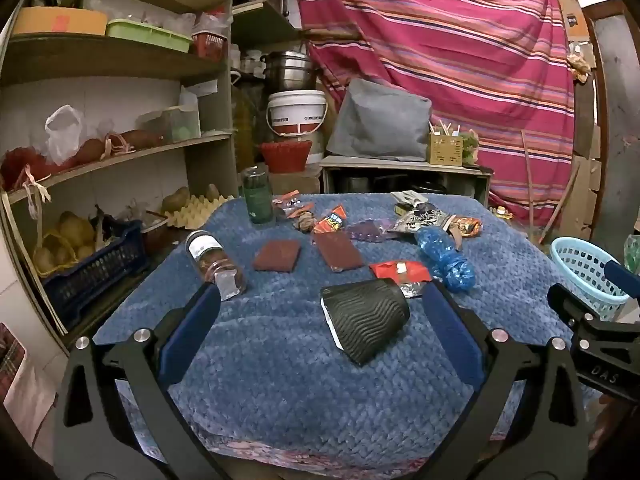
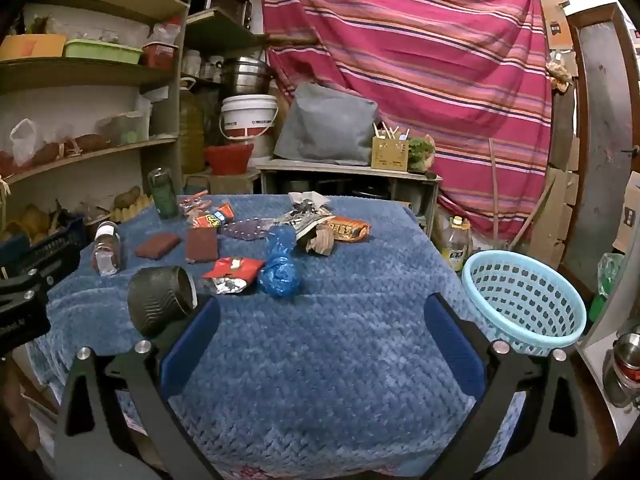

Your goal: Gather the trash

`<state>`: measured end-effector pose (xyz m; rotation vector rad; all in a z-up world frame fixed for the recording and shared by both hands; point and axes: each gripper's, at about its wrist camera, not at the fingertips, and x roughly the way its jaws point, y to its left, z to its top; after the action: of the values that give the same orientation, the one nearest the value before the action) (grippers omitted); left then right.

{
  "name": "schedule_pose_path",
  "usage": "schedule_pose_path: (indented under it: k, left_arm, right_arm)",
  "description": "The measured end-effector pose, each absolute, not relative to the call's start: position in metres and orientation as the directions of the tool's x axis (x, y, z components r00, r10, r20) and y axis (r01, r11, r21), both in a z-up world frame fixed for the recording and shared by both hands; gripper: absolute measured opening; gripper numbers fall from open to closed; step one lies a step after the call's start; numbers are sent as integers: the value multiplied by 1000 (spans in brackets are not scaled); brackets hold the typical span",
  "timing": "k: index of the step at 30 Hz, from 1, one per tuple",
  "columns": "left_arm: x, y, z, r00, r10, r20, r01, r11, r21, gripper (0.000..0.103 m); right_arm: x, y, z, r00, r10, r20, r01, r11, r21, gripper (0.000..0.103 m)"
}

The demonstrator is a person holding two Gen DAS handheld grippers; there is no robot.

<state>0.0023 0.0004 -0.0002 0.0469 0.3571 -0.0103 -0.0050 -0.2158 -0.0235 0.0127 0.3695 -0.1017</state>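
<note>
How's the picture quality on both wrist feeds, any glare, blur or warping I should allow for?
Left wrist view: dim warm light, sharp, strong fisheye bending the shelves, black corners, small glints on the lying jar. Right wrist view: same warping; overexposed white patch at the top right, light blue basket curved near the edge.

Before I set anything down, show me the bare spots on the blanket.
Free: the near half of the blanket, between the black cup and the basket, and the right side beyond the blue bag. Crowded: the far left, with wrappers, red pads and jars.
</note>
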Motion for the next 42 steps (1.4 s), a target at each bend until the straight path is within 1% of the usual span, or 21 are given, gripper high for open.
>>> schedule_pose_path:
  k: [42]
  left_arm:
    - [9,12,-6,930,15,-368,-6,1000,28,98]
  right_arm:
    - [2,-220,-29,917,-122,-381,130,992,-5,99]
